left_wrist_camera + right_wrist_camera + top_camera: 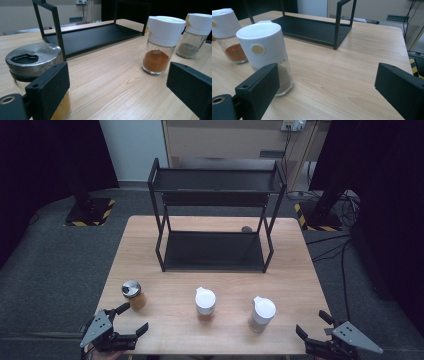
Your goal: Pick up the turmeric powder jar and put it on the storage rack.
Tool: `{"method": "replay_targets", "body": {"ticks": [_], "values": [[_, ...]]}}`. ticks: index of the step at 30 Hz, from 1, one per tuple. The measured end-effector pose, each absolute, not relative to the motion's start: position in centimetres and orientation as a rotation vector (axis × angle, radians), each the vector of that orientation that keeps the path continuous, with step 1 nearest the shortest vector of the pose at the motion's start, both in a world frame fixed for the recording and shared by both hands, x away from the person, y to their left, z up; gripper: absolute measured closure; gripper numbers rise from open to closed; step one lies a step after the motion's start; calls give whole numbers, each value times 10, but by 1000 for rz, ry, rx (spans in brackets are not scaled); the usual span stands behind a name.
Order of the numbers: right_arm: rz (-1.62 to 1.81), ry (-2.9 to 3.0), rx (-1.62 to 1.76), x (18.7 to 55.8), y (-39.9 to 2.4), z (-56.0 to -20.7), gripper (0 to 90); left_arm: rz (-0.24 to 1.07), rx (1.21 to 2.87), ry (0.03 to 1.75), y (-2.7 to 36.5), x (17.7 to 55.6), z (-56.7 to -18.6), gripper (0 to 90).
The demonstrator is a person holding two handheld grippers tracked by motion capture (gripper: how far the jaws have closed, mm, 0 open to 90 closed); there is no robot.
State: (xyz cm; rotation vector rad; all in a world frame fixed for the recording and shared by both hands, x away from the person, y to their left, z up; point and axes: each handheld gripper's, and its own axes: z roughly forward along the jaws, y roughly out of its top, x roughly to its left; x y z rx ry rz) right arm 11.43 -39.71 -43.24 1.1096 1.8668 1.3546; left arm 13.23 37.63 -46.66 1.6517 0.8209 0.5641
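The black two-tier rack (215, 215) stands at the far middle of the wooden desk (290, 270) and serves as the reference point. Three spice jars stand upright in a row on the near side of the rack, all well apart from it and from each other.

The metal-lidded jar (133, 294) holds yellow-orange powder and stands nearest the rack's left front leg side. The left gripper (129, 320) sits at the desk's near edge, farther from the rack than this jar. Its fingers (47, 87) are spread wide open and grip nothing. In the left gripper view one finger overlaps the jar; whether it touches the glass cannot be told for certain.

The middle white-capped jar (205, 303) holds reddish-orange powder and stands in front of the rack's centre.

The right white-capped jar (262, 313) holds grey-brown powder and stands in front of the rack's right front leg. The right gripper (312, 324) is at the near edge, beyond this jar from the rack and to its right. Its fingers (258, 86) are likewise wide open and empty, with the jar just beside one finger.
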Motion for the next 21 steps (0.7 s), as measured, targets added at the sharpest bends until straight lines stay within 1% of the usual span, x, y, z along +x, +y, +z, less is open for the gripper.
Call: {"method": "replay_targets", "body": {"ticks": [9, 21], "values": [[1357, 1869, 1099, 115, -397, -432, 61, 560, 1652, 829, 378, 128, -461, 42], [1370, 1883, 1081, 116, -397, -432, 61, 576, 1671, 813, 384, 122, -438, 41]]}}
